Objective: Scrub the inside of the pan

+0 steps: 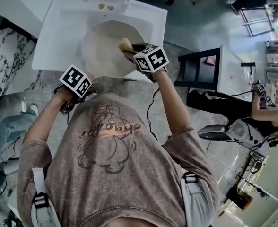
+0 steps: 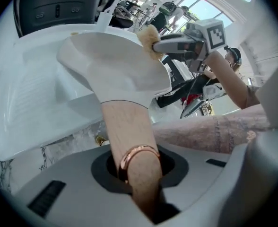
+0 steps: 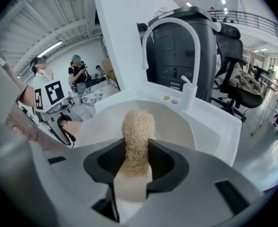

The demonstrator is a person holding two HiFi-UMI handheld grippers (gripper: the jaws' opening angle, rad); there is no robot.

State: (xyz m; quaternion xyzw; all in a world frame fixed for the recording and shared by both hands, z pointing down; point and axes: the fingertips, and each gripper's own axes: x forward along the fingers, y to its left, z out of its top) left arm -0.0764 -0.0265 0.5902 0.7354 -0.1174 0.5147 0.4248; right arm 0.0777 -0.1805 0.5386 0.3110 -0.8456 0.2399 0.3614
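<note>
Left gripper [image 2: 140, 183]: jaws closed tight on the tan wooden handle [image 2: 128, 131] of the pan. The grip is taken just behind a copper-coloured ring [image 2: 138, 155], which is seen at the jaw mouth.

Right gripper [image 3: 133, 171]: jaws clamped on a tan fibrous scrubbing pad [image 3: 137, 129] with a white backing. The pad is seen projecting forward past the jaw tips.

Beyond both, the cream round pan [image 1: 103, 51] is held tilted over the white rectangular sink [image 1: 54, 37], handle toward the left gripper. The pad's tip is placed inside the pan near its right rim, straight ahead of the right gripper; contact cannot be confirmed.

Behind the sink a white curved faucet [image 3: 169, 25] is noted. Farther off, people are seen standing.
</note>
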